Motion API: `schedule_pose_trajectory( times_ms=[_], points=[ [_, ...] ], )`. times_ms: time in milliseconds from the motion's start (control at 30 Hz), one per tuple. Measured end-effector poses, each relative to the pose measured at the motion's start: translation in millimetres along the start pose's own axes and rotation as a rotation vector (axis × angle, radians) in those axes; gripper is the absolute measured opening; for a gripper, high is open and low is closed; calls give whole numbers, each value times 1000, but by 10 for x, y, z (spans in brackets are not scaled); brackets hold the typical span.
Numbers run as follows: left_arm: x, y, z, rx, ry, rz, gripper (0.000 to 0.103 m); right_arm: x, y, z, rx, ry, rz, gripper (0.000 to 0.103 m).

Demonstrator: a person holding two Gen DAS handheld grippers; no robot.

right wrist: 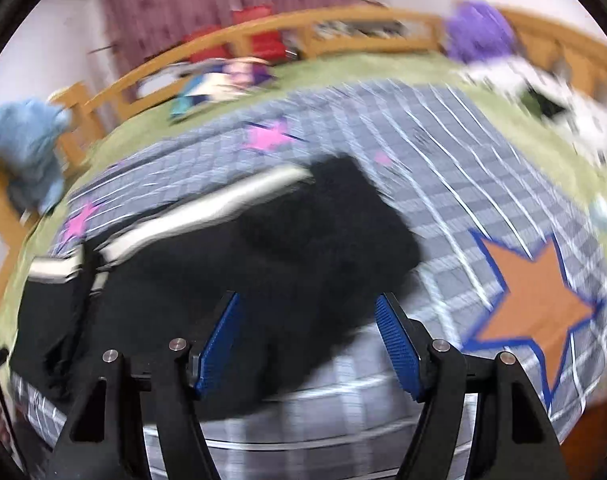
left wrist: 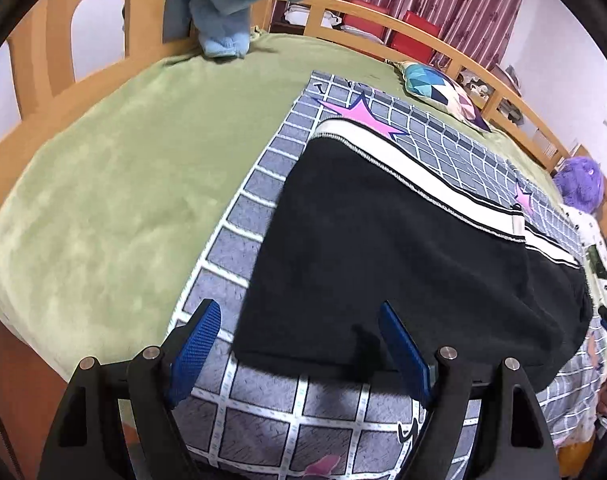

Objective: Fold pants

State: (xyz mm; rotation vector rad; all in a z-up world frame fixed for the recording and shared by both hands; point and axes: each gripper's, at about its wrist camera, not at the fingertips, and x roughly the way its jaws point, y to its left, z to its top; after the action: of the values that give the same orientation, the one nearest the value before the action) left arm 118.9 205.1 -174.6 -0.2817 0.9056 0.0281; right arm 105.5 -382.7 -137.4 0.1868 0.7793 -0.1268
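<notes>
Black pants (left wrist: 383, 248) with a white and black striped side band lie folded on a grey grid blanket (left wrist: 239, 224) with pink stars. My left gripper (left wrist: 299, 344) is open and empty, hovering over the pants' near corner. In the blurred right wrist view the pants (right wrist: 263, 248) lie in a bunched black mass, and my right gripper (right wrist: 307, 336) is open and empty above their near edge. An orange star on the blanket (right wrist: 539, 304) lies right of the right gripper.
A green bedspread (left wrist: 115, 184) covers the bed inside a wooden rail (left wrist: 387, 24). A blue plush toy (left wrist: 239, 4) sits at the headboard, a patterned cushion (left wrist: 443, 92) and a purple plush (left wrist: 579, 184) lie beyond the blanket. The bed's near edge is just below my left gripper.
</notes>
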Motion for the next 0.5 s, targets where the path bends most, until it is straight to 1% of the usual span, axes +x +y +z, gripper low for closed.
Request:
schedule_pose_trajectory(
  times_ms=[67,100,133,167,233,267,333,400,433,467,500],
  points=[
    [-10,-56,-30,13,0,-18,80,-24,378,31,-64,-7,93,69],
    [-24,-93,-48,25,-4,-28,80,18,631,44,-102,10,167,69],
    [-56,-146,-68,44,-11,-35,80,61,812,39,-121,25,211,69],
    [-84,-203,-82,71,-21,-38,80,152,1092,47,-145,39,271,68],
    [-123,-287,-109,106,-31,-27,80,249,1416,13,-176,45,344,66],
    [-129,-303,-122,111,-30,-22,80,375,1637,9,-200,63,369,63],
    [-148,-293,-160,110,-20,-42,80,600,1893,21,-221,98,393,54],
    [-174,-264,-190,104,-20,-56,80,868,2139,39,-238,130,386,42],
    [-181,-240,-200,97,-21,-59,80,989,2196,42,-248,150,379,34],
    [-189,-218,-211,91,-20,-64,80,1124,2290,32,-266,187,367,16],
    [-191,-189,-215,84,-18,-73,80,1220,2365,28,-285,217,345,15]
  ],
)
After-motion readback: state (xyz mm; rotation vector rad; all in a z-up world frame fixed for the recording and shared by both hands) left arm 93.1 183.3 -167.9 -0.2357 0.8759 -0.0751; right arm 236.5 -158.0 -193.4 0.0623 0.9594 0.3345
